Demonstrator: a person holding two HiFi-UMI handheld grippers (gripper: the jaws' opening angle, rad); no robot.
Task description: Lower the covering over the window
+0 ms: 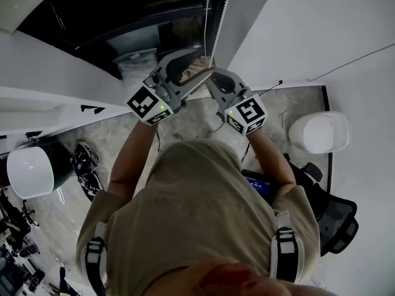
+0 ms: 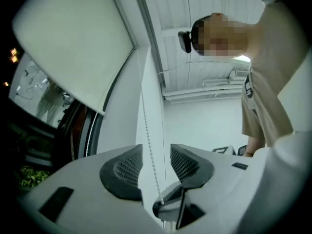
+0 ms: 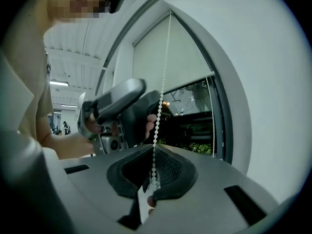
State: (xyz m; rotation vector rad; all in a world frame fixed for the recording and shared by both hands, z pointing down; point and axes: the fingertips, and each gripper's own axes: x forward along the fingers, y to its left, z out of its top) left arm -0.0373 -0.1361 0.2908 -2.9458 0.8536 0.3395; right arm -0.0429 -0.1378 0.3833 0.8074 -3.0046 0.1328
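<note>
The right tongs are closed on the bead chain at lower centre of the right gripper view. The left tongs stand wide, and the chain hangs between their pads, unclamped. The roller blind, at upper left of the left gripper view, covers the upper part of the window.

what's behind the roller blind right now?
The roller blind hides whatever sits behind its fabric. Below its bottom edge the dark glass is exposed, showing reflections and green plants.
</note>
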